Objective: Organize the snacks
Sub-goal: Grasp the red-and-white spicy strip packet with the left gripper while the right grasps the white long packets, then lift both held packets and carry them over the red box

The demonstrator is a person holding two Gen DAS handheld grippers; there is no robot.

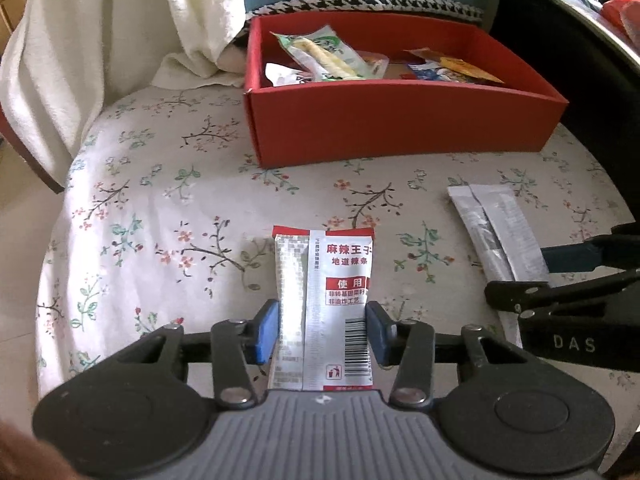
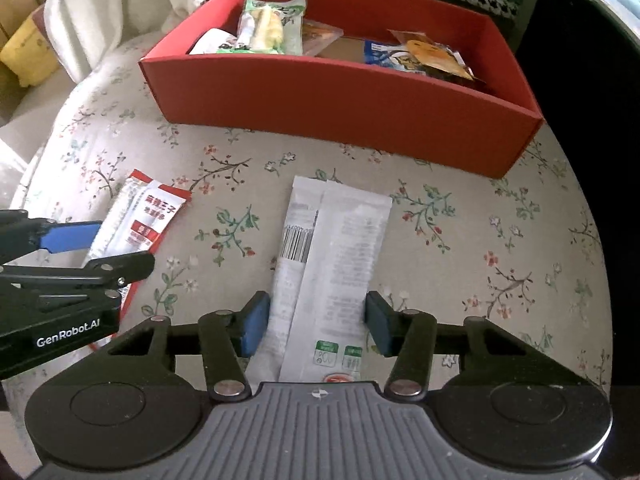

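Left gripper [image 1: 322, 330]: fingers [image 1: 266, 332] closed on red-and-white spicy strip packet [image 1: 324, 276], pads pressing both long edges; packet lies flat on floral-cloth table [image 1: 160, 200], near front edge.

Right gripper [image 2: 312, 326]: fingers [image 2: 254, 328] closed on long white snack sachet [image 2: 336, 248], printed back and barcode up; sachet flat on table, just beside red-and-white packet.

Red cardboard box [image 2: 340, 108] at far edge, open top, holding green-white packet [image 2: 272, 24], orange packet [image 2: 432, 56] and other snack packets.

A home: floral tablecloth [image 1: 160, 200], draped white towel [image 1: 100, 40], houndstooth cushion [image 1: 360, 2].
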